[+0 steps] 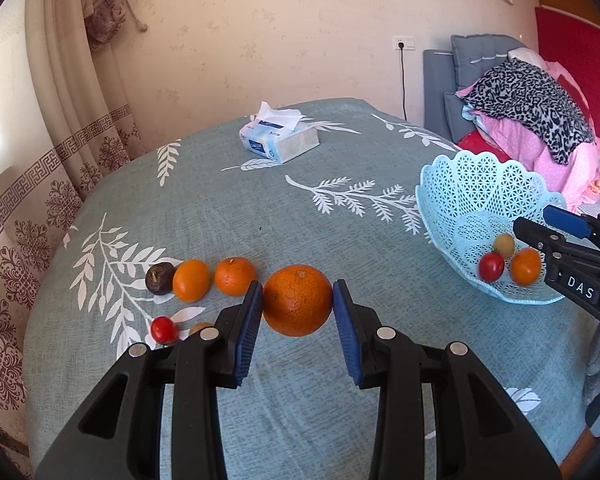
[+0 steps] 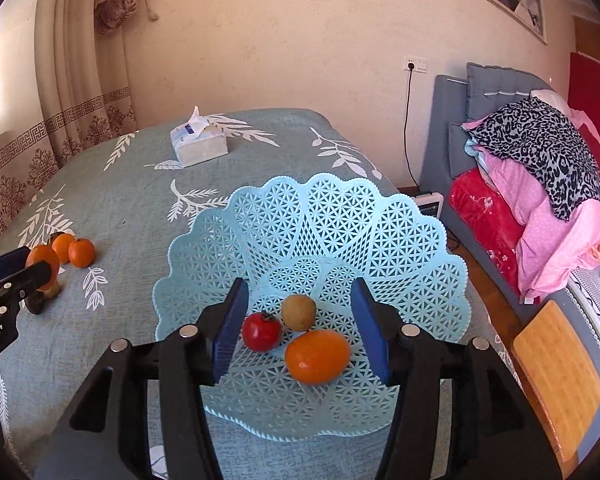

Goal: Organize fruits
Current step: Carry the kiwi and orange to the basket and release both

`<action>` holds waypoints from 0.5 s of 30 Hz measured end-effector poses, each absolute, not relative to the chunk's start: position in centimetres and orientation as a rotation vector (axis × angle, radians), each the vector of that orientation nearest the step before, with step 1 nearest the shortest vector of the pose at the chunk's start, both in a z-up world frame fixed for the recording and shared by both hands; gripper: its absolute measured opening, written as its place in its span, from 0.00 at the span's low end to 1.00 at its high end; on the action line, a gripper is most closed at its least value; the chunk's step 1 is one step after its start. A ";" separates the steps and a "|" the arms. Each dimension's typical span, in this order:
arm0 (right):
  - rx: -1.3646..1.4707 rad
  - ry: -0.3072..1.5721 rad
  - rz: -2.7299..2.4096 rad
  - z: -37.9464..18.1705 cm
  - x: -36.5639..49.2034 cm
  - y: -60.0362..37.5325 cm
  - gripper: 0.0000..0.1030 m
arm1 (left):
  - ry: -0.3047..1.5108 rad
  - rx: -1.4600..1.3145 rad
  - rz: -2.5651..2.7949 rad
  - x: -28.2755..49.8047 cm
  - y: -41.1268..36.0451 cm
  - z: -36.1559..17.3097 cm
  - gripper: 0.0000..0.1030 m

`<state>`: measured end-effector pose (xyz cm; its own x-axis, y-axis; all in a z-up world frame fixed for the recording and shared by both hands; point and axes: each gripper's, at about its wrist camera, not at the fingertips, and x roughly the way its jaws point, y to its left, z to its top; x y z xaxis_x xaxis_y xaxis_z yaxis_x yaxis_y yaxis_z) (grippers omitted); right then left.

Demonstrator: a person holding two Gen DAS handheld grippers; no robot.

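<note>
My left gripper (image 1: pixel 297 292) is shut on a large orange (image 1: pixel 298 312), its blue pads pressing both sides. Left of it on the leaf-patterned cloth lie two small oranges (image 1: pixel 191 280), a dark fruit (image 1: pixel 160 278), a small red fruit (image 1: pixel 163 329) and a brownish one half hidden behind my finger. To the right stands the light-blue lattice basket (image 2: pixel 340 216). My right gripper (image 2: pixel 299 292) hangs open just above it, nothing between its pads. Below it in the basket lie an orange fruit (image 2: pixel 317 356), a red fruit (image 2: pixel 261 331) and a greenish-brown fruit (image 2: pixel 298 312).
A tissue box (image 1: pixel 278 138) sits at the table's far side. A curtain (image 1: pixel 40 160) hangs on the left. Beyond the right edge are a grey bed with piled clothes (image 2: pixel 540 184) and a wooden chair seat (image 2: pixel 560 368).
</note>
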<state>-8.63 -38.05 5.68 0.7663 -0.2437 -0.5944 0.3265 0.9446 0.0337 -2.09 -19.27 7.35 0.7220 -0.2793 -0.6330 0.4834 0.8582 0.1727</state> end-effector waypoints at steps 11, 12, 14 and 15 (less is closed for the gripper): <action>0.166 0.611 -0.362 5.6 -9.4 -39.8 0.54 | 0.631 0.368 -0.528 -2.1 -24.4 7.5 0.35; 0.169 0.608 -0.368 5.6 -9.5 -40.0 0.54 | 0.632 0.368 -0.539 -2.1 -24.8 7.4 0.35; 0.176 0.603 -0.378 5.7 -9.6 -40.4 0.54 | 0.636 0.367 -0.559 -1.9 -25.7 7.4 0.35; 0.179 0.601 -0.383 5.7 -9.6 -40.5 0.54 | 0.639 0.365 -0.569 -1.9 -26.3 7.5 0.35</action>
<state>-9.65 -40.51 5.70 0.7574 -0.2975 -0.5813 0.4006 0.9147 0.0538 -1.89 -26.26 7.45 0.6596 -0.3819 -0.6474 0.5990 0.7874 0.1458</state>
